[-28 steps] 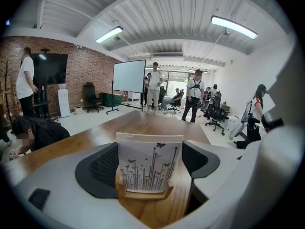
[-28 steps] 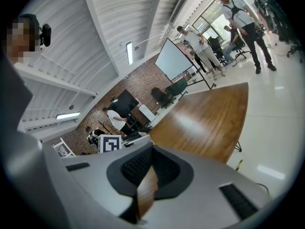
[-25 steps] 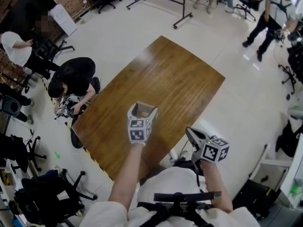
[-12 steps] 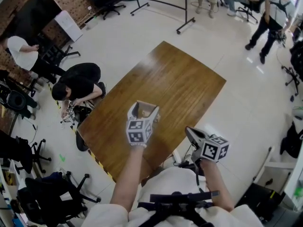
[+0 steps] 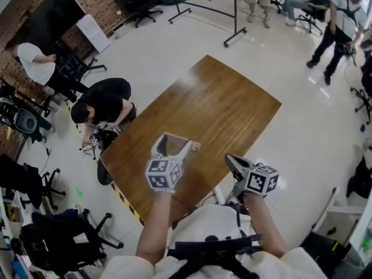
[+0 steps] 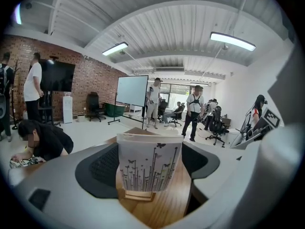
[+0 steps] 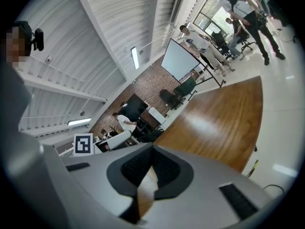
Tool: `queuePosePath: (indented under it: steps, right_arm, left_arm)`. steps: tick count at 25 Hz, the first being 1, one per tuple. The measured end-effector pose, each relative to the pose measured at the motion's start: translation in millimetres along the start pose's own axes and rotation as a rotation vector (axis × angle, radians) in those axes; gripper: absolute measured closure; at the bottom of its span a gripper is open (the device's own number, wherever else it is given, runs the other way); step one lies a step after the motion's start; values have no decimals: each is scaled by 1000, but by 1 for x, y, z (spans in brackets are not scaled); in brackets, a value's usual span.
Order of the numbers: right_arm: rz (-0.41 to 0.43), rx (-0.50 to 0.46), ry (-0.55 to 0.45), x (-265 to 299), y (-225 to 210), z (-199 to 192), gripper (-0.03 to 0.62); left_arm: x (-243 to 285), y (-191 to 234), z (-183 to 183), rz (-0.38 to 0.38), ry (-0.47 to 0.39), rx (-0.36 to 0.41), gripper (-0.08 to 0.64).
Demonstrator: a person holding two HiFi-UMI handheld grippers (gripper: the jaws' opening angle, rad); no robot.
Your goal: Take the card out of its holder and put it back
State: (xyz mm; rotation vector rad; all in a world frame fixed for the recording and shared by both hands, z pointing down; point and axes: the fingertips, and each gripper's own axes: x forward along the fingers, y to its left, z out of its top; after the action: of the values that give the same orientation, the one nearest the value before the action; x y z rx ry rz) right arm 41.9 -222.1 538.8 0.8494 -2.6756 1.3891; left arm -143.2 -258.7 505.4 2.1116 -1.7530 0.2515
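Observation:
A white card (image 6: 150, 162) printed with black stems and butterflies stands upright, face to the camera, in the left gripper view. Its lower edge sits in a small wooden holder (image 6: 139, 195) over the brown table (image 5: 209, 106). My left gripper (image 5: 172, 143) is at the card; the jaws stand wide apart, and each pad is against one side edge of the card. From the head view only the card's thin top edge (image 5: 172, 137) shows between the jaws. My right gripper (image 5: 230, 158) hovers by the table's near edge, jaws together and holding nothing.
A person in black (image 5: 102, 104) crouches at the table's left edge. Office chairs (image 5: 55, 237) stand at the lower left, and a whiteboard stand (image 5: 232, 16) is beyond the table. People (image 5: 340, 22) stand at the far right.
My left gripper has come nearer to me and levelled out, so the card now shows edge-on from above. The right gripper has barely moved.

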Motion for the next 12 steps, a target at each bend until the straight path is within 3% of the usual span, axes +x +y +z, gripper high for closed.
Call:
queuePosePath:
  steps: [12]
  right_arm:
    - [8,-74,30,11,20,-2,588]
  left_arm:
    - [-49,13,20,46,-53,-53,144]
